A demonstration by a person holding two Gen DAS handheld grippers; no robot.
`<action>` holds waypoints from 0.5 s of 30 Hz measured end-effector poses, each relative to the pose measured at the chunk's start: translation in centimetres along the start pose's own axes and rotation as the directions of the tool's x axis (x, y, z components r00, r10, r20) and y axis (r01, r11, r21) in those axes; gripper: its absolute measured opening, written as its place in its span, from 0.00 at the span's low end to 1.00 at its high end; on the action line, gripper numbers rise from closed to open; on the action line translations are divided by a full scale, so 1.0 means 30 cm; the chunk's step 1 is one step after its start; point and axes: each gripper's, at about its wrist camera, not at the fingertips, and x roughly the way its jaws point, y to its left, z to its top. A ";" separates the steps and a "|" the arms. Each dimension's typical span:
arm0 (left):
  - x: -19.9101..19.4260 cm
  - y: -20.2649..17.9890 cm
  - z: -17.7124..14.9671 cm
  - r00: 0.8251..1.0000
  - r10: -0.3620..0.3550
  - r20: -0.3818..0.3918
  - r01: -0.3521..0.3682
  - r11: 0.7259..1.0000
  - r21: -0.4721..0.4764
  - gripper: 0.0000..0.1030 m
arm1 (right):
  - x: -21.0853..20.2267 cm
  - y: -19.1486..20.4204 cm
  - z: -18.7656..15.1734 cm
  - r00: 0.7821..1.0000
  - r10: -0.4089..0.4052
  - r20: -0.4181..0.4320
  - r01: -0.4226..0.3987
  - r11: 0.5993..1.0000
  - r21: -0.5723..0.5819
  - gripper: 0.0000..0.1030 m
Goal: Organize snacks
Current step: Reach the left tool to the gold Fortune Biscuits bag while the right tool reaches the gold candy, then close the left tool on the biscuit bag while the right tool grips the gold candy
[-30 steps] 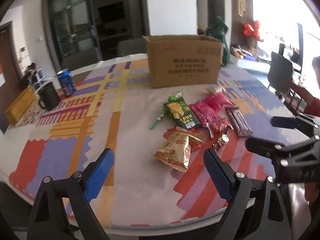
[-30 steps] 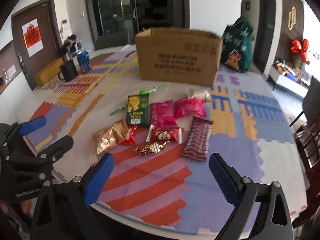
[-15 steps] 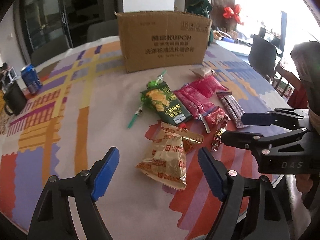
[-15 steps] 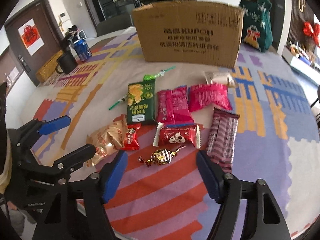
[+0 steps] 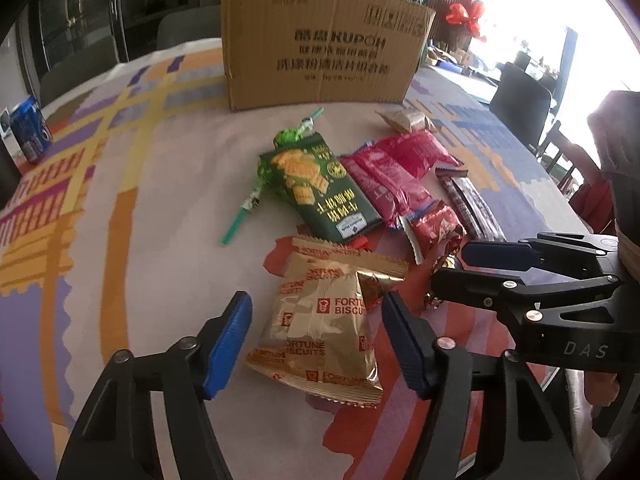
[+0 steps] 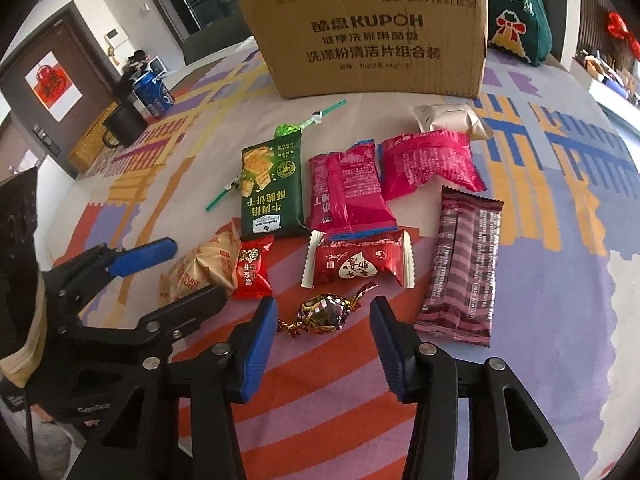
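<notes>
At the bottom of the left wrist view, the left tool [image 5: 316, 336] has just been closing, its jaws either side of the gold Fortune Biscuits packet [image 5: 324, 328], not yet gripping. The right tool [image 6: 324, 336], also narrowing, flanks the foil-wrapped candy [image 6: 324, 314] without touching. Behind lie the green cracker pack [image 6: 272, 192] and pink packets [image 6: 348, 188], then the cardboard box [image 6: 368, 32] at upper centre on the patterned surface [image 6: 560, 168].

Glossy foil biscuit packet [image 5: 324, 320], matt corrugated cardboard box [image 5: 320, 44]
</notes>
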 end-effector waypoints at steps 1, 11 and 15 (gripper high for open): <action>0.008 0.002 -0.001 1.000 -0.002 -0.009 0.002 1.000 -0.004 0.61 | 0.005 -0.001 0.001 1.000 0.003 -0.005 -0.003 1.000 0.001 0.44; 0.012 0.013 -0.005 1.000 -0.008 -0.010 0.007 0.995 -0.101 0.51 | 0.034 -0.003 0.001 0.999 0.033 -0.027 -0.032 0.999 0.014 0.39; -0.008 0.013 -0.009 1.000 0.015 0.003 -0.015 0.992 -0.124 0.50 | 0.033 -0.010 -0.001 0.999 0.040 -0.028 -0.039 0.999 0.016 0.29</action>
